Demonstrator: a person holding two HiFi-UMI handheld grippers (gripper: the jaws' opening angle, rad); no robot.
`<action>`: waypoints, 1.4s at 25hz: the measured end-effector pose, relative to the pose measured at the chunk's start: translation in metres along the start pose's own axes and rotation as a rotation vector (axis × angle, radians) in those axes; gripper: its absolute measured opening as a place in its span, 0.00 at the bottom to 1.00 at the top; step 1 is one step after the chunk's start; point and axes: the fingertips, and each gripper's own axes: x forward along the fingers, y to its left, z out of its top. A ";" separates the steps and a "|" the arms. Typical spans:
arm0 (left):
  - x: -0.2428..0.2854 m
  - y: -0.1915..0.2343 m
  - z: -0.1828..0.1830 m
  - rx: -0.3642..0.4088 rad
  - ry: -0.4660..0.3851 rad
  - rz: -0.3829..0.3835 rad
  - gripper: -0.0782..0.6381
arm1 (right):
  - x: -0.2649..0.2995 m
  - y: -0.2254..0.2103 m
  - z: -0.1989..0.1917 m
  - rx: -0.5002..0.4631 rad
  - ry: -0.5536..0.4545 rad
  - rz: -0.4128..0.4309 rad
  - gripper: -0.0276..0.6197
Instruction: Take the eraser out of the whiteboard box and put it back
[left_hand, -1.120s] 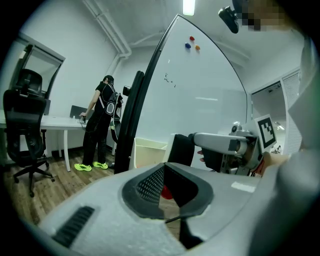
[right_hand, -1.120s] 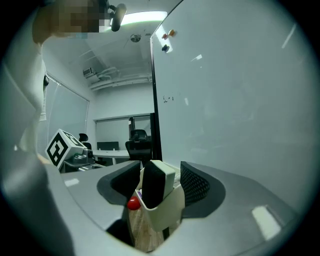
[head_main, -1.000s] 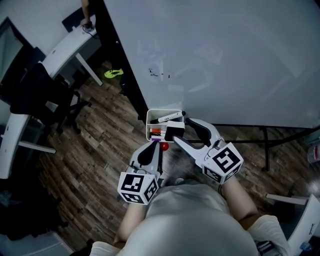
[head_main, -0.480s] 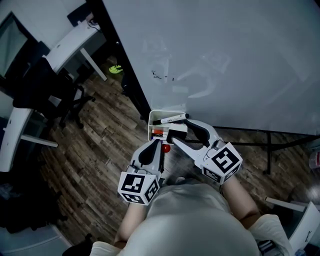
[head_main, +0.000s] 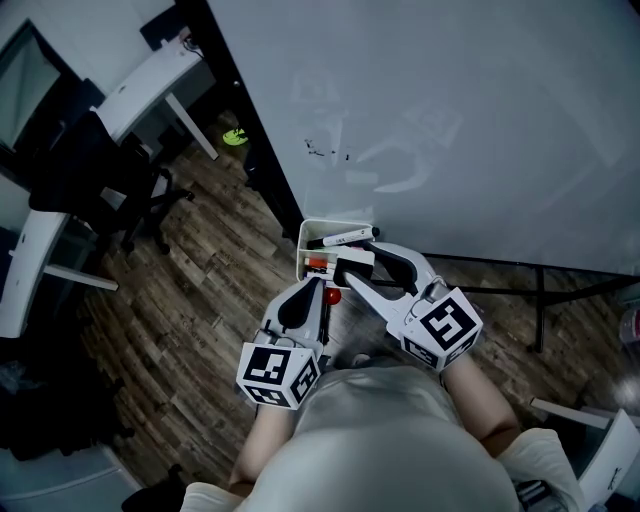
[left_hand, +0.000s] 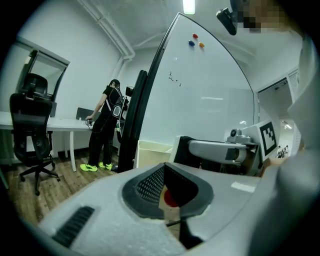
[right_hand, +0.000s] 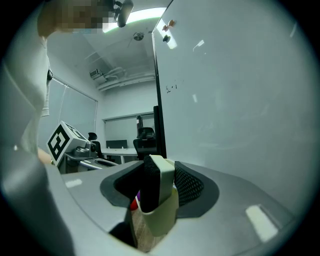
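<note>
Right tongs (right_hand: 160, 187) are closing around the eraser (right_hand: 162, 172) standing between them; left tongs (left_hand: 164, 181) closed.

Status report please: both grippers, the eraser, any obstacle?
Right gripper closing, eraser between jaws, not clamped yet. Eraser upright in whiteboard box. Left gripper shut, empty, near the box. Nothing blocking.

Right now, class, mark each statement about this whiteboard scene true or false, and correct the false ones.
1. The black-felt, white-backed eraser stands between the right tongs. True.
2. The left tongs hold it. False: they are empty; the right tongs' jaws are closing around it.
3. The eraser lies on the wood-plank floor. False: it stands in the small white box.
4. The large whiteboard bears small dark marks. True.
</note>
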 end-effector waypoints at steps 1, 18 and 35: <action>0.000 0.000 0.000 0.000 -0.001 0.001 0.12 | 0.000 0.000 0.000 -0.001 0.000 -0.002 0.34; -0.004 0.000 -0.002 -0.005 -0.008 0.008 0.12 | -0.002 0.001 0.003 -0.026 0.002 -0.027 0.33; -0.006 -0.004 0.003 -0.007 -0.023 -0.006 0.12 | -0.008 0.003 0.026 -0.058 -0.044 -0.054 0.33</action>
